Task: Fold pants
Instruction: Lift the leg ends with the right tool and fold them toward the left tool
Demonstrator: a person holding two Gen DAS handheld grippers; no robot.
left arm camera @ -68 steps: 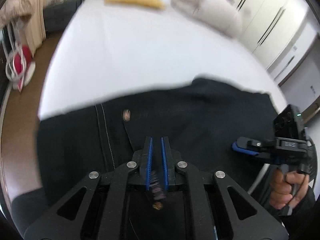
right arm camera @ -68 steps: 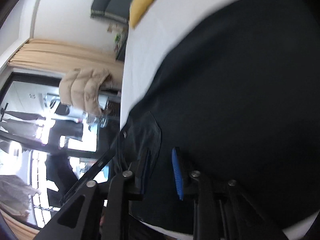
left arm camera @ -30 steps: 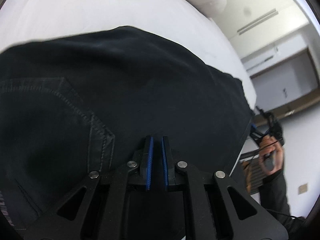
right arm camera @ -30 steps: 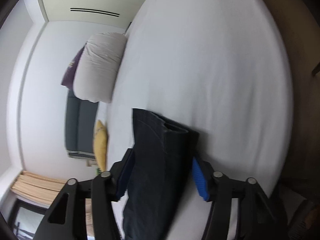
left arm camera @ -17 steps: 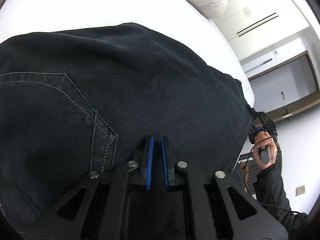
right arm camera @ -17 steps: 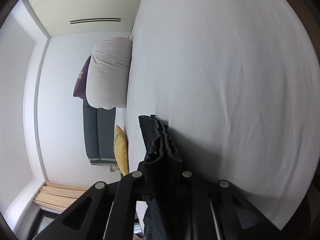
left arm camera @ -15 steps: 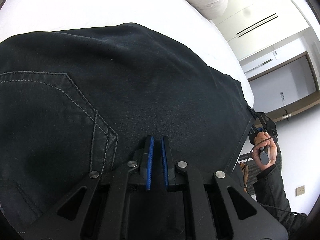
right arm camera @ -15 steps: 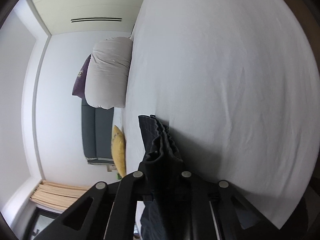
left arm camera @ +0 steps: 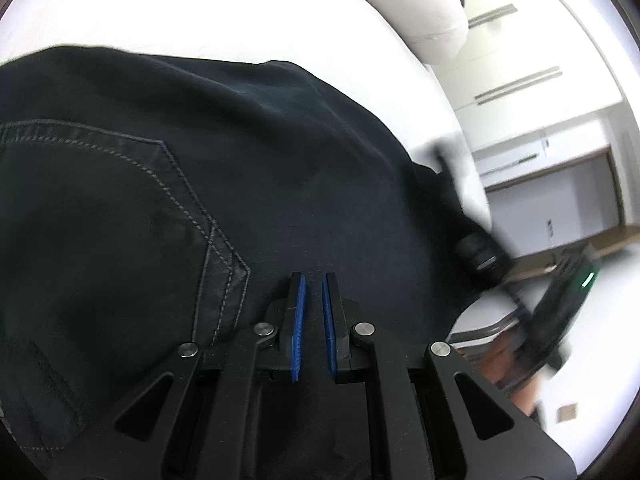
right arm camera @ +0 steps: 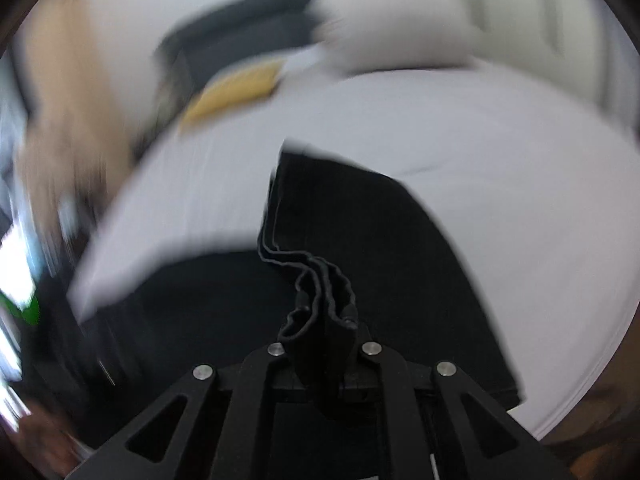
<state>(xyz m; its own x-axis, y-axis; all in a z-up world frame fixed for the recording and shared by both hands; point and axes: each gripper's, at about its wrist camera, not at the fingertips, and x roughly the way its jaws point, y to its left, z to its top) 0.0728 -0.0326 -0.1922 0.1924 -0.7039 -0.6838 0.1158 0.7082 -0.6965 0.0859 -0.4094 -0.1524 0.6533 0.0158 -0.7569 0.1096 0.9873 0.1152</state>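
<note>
Clearly the right gripper (right arm camera: 320, 344) pinches the bunched hems of the black jeans (left arm camera: 200, 208), which lie across the white bed (right arm camera: 500, 168); left gripper (left arm camera: 312, 312), jaws nearly together, seemingly presses near the back pocket (left arm camera: 100, 200).

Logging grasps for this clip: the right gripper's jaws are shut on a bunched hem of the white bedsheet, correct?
Not the sheet. In the right wrist view the right gripper has its jaws shut on a bunched hem of the black pants; the white bedsheet lies underneath.
</note>
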